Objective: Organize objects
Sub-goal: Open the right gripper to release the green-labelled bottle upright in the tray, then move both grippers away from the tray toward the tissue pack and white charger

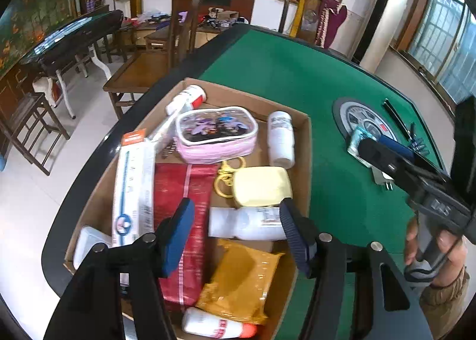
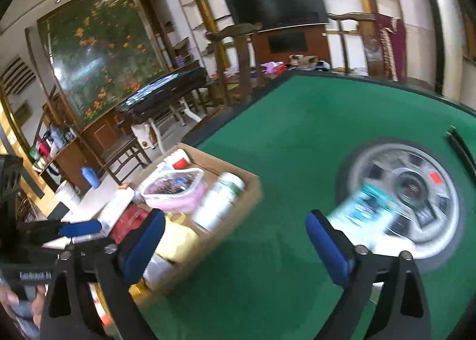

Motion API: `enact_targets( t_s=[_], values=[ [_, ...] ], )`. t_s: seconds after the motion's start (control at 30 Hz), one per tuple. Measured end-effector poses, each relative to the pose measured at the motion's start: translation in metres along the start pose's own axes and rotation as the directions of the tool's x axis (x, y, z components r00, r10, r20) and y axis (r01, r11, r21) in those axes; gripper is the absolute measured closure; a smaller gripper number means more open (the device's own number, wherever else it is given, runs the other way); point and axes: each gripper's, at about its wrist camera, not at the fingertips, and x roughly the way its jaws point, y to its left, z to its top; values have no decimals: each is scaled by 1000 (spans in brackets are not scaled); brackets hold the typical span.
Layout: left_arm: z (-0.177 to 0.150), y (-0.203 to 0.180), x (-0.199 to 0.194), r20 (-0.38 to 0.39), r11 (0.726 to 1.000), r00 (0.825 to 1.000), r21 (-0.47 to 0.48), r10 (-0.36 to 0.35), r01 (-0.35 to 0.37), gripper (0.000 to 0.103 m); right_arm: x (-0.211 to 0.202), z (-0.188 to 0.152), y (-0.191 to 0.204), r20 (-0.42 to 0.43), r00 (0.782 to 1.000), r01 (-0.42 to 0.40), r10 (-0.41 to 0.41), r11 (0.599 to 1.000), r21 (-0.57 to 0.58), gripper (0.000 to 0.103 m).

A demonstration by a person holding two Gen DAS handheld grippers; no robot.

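Observation:
A cardboard box [image 1: 304, 161] on the green felt table [image 1: 282, 72] holds a pink pouch [image 1: 214, 135], white bottles, a yellow block [image 1: 261, 185], a red packet [image 1: 184, 191], a toothpaste carton [image 1: 134, 185] and an orange packet [image 1: 244, 277]. My left gripper [image 1: 236, 224] hovers open over the box, above a lying white bottle [image 1: 244, 222]; its pads touch nothing. My right gripper [image 2: 235, 239] is wide open and empty over the felt. A blurred teal packet [image 2: 363, 209] lies just beyond its right finger [image 2: 327, 248], on a round grey dial [image 2: 416, 197].
The box [image 2: 226, 227] sits near the table's dark rim, with wooden chairs [image 1: 134, 78] behind it. Thin black sticks [image 1: 395, 114] and a white plug [image 1: 383, 179] lie right of the dial [image 1: 354, 114]. A person's hand [image 1: 431, 245] grips the right tool.

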Motion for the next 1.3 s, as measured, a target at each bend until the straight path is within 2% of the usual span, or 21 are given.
enact_targets(
  t_s=[0.23, 0.43, 0.57, 0.7, 0.9, 1.17, 1.3],
  values=[
    [-1, -40, 7, -27, 998, 1000, 66, -15, 16, 34, -53, -23, -56, 61, 993, 95, -102, 989, 112, 0],
    [-1, -82, 21, -67, 990, 998, 139, -15, 25, 33, -59, -26, -98, 51, 986, 145, -159, 966, 215, 0],
    [-3, -108, 23, -31, 979, 998, 199, 49, -42, 33, -63, -27, -102, 50, 981, 172, -186, 963, 206, 0],
    [-1, -120, 24, 15, 970, 994, 215, 111, -112, 33, -62, -31, -104, 51, 969, 228, -240, 957, 177, 0],
    [4, -131, 28, 32, 957, 986, 239, 163, -166, 33, -65, -29, -111, 56, 969, 225, -240, 955, 193, 0],
    [8, -136, 33, 36, 951, 984, 250, 176, -179, 33, -57, -32, -103, 33, 967, 245, -252, 959, 139, 0],
    [9, -137, 38, 33, 953, 987, 254, 160, -163, 33, -47, -34, -102, -1, 979, 201, -202, 970, 135, 0]
  ],
)
